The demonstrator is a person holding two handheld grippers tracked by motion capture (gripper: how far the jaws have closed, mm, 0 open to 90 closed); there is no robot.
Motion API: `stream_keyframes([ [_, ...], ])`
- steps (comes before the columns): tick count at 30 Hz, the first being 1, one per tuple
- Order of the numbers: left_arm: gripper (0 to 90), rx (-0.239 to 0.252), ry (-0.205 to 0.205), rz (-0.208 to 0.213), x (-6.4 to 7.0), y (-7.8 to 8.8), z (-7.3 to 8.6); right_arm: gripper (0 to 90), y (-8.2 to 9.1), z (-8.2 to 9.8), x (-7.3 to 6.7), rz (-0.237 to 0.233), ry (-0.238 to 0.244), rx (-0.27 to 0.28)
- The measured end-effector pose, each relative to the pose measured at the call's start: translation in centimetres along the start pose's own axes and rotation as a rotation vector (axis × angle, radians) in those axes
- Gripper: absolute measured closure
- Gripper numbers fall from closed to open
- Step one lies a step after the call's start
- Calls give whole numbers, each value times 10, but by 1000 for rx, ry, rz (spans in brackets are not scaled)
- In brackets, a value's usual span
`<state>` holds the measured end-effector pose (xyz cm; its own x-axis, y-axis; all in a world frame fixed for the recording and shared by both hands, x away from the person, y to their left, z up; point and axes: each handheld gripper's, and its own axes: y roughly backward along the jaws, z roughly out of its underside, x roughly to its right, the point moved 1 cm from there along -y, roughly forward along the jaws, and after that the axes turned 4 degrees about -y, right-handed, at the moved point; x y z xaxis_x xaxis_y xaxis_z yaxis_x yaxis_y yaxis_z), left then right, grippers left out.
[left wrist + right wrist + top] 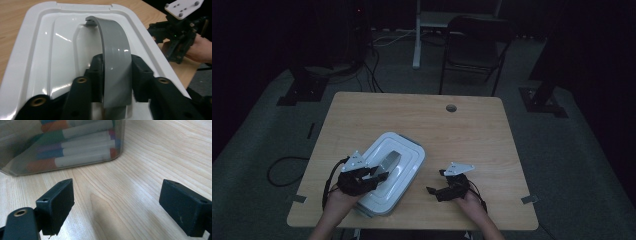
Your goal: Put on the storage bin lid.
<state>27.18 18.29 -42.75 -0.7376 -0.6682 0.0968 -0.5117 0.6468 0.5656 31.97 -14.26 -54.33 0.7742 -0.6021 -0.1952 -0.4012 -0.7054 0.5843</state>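
Note:
A white plastic box (404, 172) lies on the wooden table (462, 135), left of centre. Its lid (32, 55) carries a grey arched handle (112, 42), which is raised off the lid. My left gripper (117, 75) has a pad pressed against each side of that handle (390, 161). My right gripper (435, 181) hovers low over the bare table just right of the box, jaws wide open with nothing between them (117, 202). It faces the box's clear side wall (120, 135), through which several coloured markers (85, 145) show. The right gripper (160, 41) also shows beyond the lid's edge.
A round cable hole (451, 107) sits near the table's far edge. Beyond the table stand a dark folding chair (474, 50) and a white post (417, 35). Cables lie on the floor at the left (282, 170). The room is dim.

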Motion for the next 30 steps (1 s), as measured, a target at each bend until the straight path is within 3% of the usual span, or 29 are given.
stream_keyframes([
  [4, 570, 54, 1, -19, -3, 16, 3, 124, 5, 0, 4, 9, -4, 6],
  [9, 408, 108, 10, -45, -10, 33, 5, 124, 10, 2, 8, 19, -20, 11],
  [10, 379, 148, 49, -48, -20, 41, 7, 124, 12, 3, 10, 24, -25, 10],
  [12, 283, 161, 66, -75, -29, 45, 9, 124, 12, 4, 11, 27, -31, 11],
  [14, 261, 177, 68, -95, -32, 47, 11, 124, 13, 3, 11, 28, -31, 13],
  [15, 200, 221, 73, -134, -40, 52, 15, 124, 13, 3, 11, 28, -30, 15],
  [17, 102, 236, 90, -174, -49, 57, 20, 124, 13, 2, 11, 28, -27, 14],
  [18, 101, 236, 90, -174, -49, 57, 20, 124, 13, 2, 10, 27, -26, 14],
  [20, 97, 263, 109, -231, -58, 61, 25, 124, 12, 2, 10, 25, -26, 14],
  [22, 14, 252, 135, -281, -73, 60, 32, 124, 12, 2, 9, 22, -27, 11],
  [24, 5, 257, 143, -335, -81, 57, 40, 124, 11, 3, 9, 20, -28, 11],
  [27, 5, 249, 150, -364, -90, 52, 47, 124, 11, 3, 8, 18, -25, 10],
  [30, 6, 218, 187, -404, -107, 38, 64, 124, 11, 2, 8, 15, -26, 10],
])
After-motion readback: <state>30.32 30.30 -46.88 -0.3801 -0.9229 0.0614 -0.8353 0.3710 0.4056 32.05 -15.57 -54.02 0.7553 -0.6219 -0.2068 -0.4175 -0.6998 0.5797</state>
